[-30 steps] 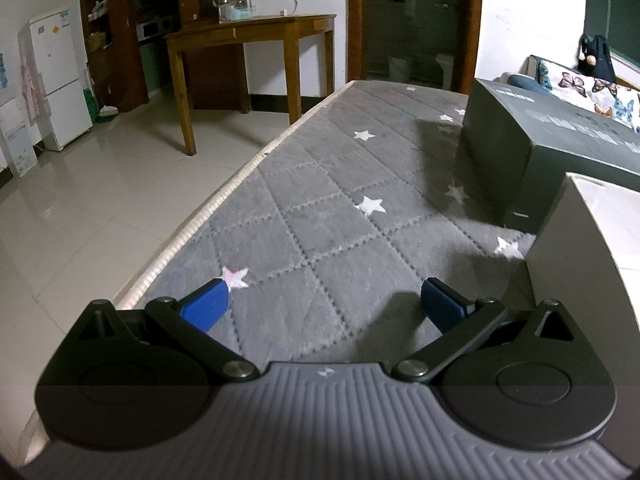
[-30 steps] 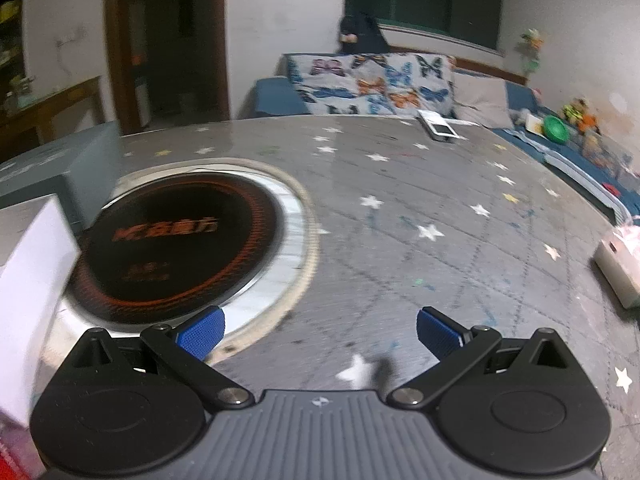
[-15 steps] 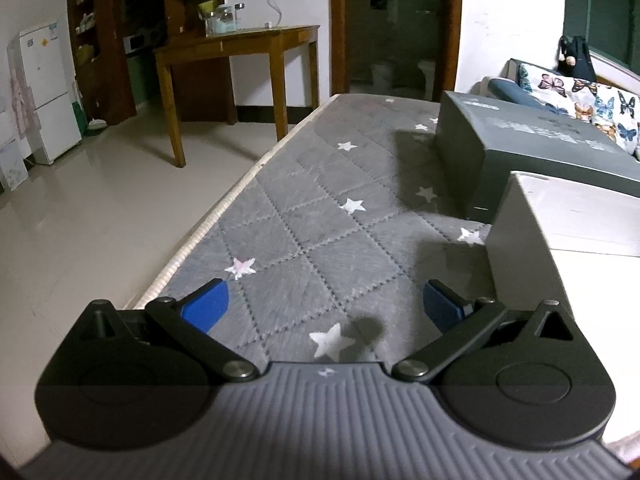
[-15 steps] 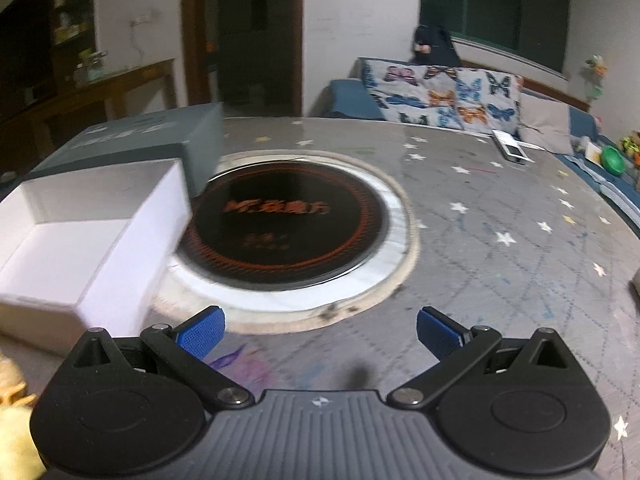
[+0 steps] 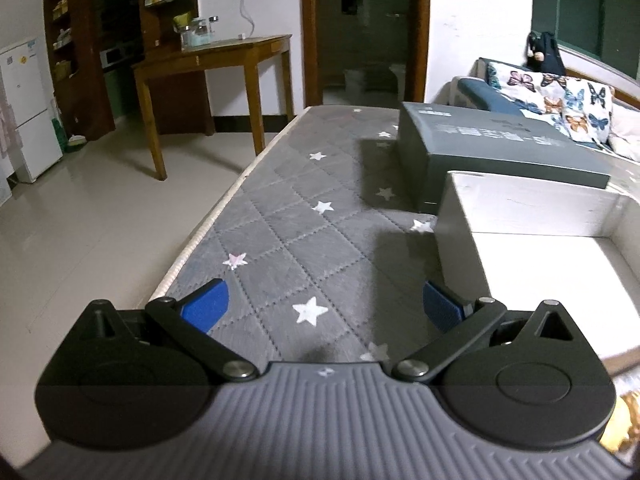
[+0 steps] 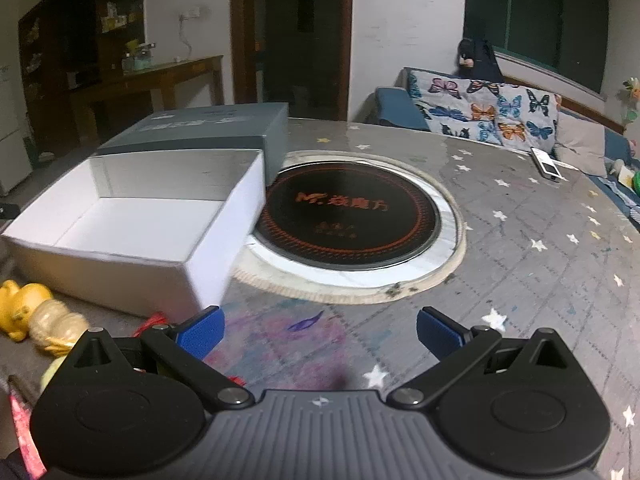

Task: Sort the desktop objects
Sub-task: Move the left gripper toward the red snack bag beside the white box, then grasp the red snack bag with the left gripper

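Note:
An open white box (image 6: pixel 132 224) stands on the grey star-patterned table cover (image 6: pixel 520 264), with its dark grey lid (image 6: pixel 208 128) lying behind it. Small items lie in front of the box at the left: a yellow toy (image 6: pixel 18 308), a pale round piece (image 6: pixel 60 324) and something red (image 6: pixel 154 322). My right gripper (image 6: pixel 318 330) hovers open and empty just right of these. The left wrist view shows the same white box (image 5: pixel 536 248) and lid (image 5: pixel 492 148) to the right of my left gripper (image 5: pixel 322 304), also open and empty.
A round black induction plate (image 6: pixel 348 212) with a metal rim is set in the table's middle. A white remote (image 6: pixel 546 164) lies far right near butterfly cushions (image 6: pixel 492 108). The table's left edge (image 5: pixel 208 224) drops to a tiled floor; a wooden desk (image 5: pixel 216 60) stands beyond.
Both grippers have swung left and pulled back. The white box, lid and the small items at lower left have come into the right view; both stay open.

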Demonstrator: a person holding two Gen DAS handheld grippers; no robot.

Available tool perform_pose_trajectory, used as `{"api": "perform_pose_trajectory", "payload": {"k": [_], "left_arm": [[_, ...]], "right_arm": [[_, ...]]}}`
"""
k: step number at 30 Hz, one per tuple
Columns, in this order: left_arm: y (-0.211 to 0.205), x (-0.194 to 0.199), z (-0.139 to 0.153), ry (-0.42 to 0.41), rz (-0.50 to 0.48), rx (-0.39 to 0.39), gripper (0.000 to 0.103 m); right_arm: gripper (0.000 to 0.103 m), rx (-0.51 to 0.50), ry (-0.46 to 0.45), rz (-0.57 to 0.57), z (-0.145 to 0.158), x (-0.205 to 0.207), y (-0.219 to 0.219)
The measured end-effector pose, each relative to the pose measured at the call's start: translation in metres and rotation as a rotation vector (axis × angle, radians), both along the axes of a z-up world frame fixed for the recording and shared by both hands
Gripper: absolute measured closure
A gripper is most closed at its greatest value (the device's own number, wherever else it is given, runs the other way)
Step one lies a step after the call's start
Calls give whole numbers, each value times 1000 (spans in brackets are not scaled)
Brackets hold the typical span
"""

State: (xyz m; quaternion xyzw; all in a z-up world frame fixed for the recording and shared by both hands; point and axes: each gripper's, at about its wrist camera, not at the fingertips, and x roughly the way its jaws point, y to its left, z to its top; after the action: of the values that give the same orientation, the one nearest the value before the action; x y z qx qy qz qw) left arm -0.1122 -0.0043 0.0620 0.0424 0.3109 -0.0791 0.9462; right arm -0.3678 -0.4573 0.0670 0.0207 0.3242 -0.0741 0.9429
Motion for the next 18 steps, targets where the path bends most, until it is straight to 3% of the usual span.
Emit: {"api": "perform_pose_trajectory", "payload": {"k": [11,18], "left_arm": [[-13,-43,34,-23,-184,-96,0],[-42,-75,57,-25,-408,-175,0]], "right_arm": [[0,0,-2,121,11,-27,30],[0,-5,10,187,14,-36,43]]}}
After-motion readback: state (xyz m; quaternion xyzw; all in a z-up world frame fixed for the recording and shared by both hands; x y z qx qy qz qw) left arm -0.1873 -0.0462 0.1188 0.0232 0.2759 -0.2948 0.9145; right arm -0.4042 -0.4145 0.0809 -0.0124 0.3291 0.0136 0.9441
